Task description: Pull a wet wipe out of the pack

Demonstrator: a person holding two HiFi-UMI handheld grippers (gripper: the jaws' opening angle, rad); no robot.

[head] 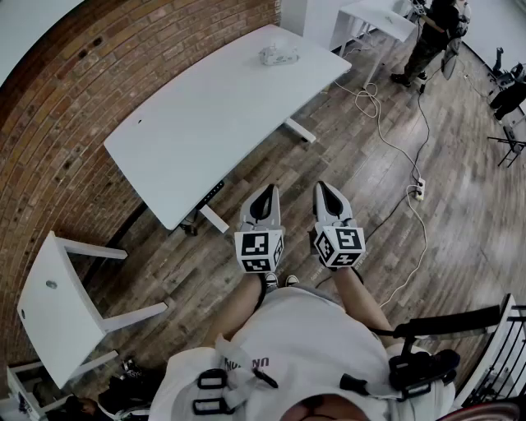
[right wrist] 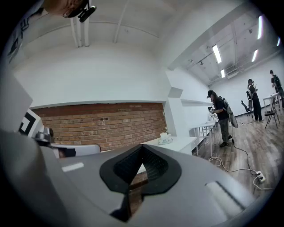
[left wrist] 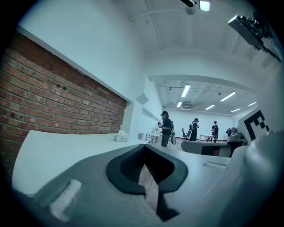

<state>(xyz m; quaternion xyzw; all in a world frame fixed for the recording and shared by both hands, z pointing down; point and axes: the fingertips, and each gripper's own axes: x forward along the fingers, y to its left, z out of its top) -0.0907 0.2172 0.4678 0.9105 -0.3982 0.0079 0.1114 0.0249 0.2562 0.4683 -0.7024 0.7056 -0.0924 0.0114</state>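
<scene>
The wet wipe pack [head: 279, 55] is a small white packet near the far end of the white table [head: 205, 123]. It shows small and distant in the left gripper view [left wrist: 121, 138] and in the right gripper view [right wrist: 165, 140]. My left gripper [head: 268, 190] and right gripper [head: 323, 187] hang side by side over the wooden floor, well short of the table and far from the pack. Both are held roughly level. The left gripper's [left wrist: 144, 146] jaws meet at the tips with nothing between them. So do the right gripper's [right wrist: 142, 146] jaws.
A brick wall [head: 74, 90] runs behind the table. A white chair [head: 57, 316] stands at the left. Cables and a power strip [head: 419, 190] lie on the floor to the right. People stand by another white table [head: 378, 16] at the back. A black stand [head: 448, 322] is at my right.
</scene>
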